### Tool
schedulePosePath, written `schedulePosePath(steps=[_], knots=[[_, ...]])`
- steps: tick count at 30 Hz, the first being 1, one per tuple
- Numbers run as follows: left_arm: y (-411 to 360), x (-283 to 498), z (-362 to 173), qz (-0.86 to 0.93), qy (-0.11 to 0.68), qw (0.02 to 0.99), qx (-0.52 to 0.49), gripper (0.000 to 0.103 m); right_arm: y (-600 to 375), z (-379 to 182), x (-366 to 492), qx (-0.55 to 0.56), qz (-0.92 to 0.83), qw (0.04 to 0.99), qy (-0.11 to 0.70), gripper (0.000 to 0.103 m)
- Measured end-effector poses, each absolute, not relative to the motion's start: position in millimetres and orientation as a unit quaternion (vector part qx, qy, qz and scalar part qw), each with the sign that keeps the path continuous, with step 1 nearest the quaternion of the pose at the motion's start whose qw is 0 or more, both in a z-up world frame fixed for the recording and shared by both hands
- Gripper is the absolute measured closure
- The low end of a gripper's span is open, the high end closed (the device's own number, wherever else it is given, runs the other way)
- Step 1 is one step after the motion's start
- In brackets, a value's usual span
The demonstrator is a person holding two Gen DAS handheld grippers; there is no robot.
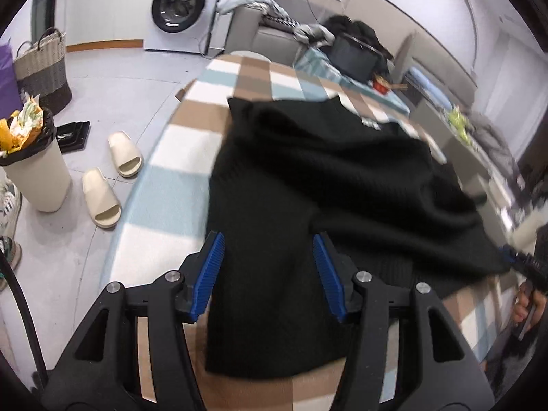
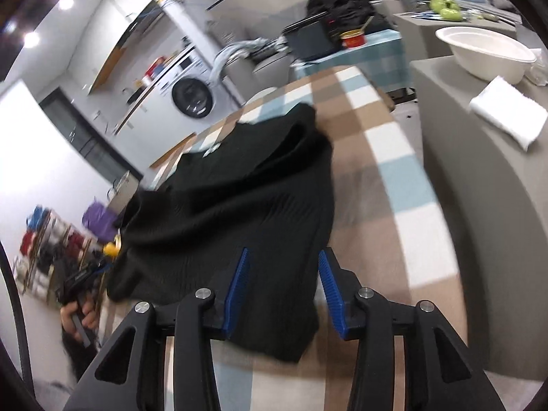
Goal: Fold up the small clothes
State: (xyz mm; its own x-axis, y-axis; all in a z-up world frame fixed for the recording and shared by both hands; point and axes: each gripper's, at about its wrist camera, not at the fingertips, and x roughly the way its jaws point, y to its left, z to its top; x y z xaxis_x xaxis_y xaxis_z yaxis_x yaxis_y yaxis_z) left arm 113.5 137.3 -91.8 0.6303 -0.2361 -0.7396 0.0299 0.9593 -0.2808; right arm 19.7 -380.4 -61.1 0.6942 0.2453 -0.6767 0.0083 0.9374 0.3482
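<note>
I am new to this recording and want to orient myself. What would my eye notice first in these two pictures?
First the black knitted garment, lying rumpled across the checked tablecloth in beige, white and pale blue. Next the blue-padded left gripper and right gripper, each open with the garment's near edge between its pads. Behind, a white washing machine stands by the wall, and cream slippers lie on the floor.

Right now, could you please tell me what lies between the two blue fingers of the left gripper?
In the left wrist view, the near end of the black garment lies between the left gripper's open fingers, on the checked blanket.
</note>
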Motion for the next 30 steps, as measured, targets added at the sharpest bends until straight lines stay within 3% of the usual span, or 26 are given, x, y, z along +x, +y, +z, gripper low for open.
schedulePosePath(steps=[7, 12, 15, 17, 22, 24, 25, 26, 30], knots=[[124, 93, -108, -0.073, 0.446, 0.886, -0.099, 0.051, -379, -76, 2, 0.163, 0.084, 0.899, 0.397, 0.053], [122, 92, -109, -0.073, 0.442, 0.889, -0.093, 0.051, -376, -82, 12, 0.156, 0.093, 0.895, 0.408, 0.057], [120, 94, -109, -0.073, 0.442, 0.889, -0.093, 0.051, -374, -80, 25, 0.157, 0.091, 0.896, 0.404, 0.074], [122, 96, -109, -0.073, 0.441, 0.890, -0.094, 0.051, -371, -76, 34, 0.142, 0.086, 0.902, 0.397, 0.099], [127, 100, -105, -0.069, 0.435, 0.892, -0.099, 0.051, -366, -47, 46, 0.124, 0.058, 0.931, 0.338, 0.099], [129, 101, -105, -0.065, 0.433, 0.893, -0.102, 0.051, -378, -46, 58, 0.141, -0.003, 0.931, 0.336, 0.087], [131, 101, -105, -0.061, 0.432, 0.894, -0.105, 0.051, -385, -49, 65, 0.147, -0.025, 0.925, 0.350, 0.072], [133, 101, -104, -0.056, 0.432, 0.894, -0.106, 0.051, -391, -53, 68, 0.157, -0.041, 0.917, 0.365, 0.067], [140, 96, -104, -0.051, 0.433, 0.893, -0.114, 0.051, -403, -55, 43, 0.185, -0.009, 0.915, 0.358, 0.064]])
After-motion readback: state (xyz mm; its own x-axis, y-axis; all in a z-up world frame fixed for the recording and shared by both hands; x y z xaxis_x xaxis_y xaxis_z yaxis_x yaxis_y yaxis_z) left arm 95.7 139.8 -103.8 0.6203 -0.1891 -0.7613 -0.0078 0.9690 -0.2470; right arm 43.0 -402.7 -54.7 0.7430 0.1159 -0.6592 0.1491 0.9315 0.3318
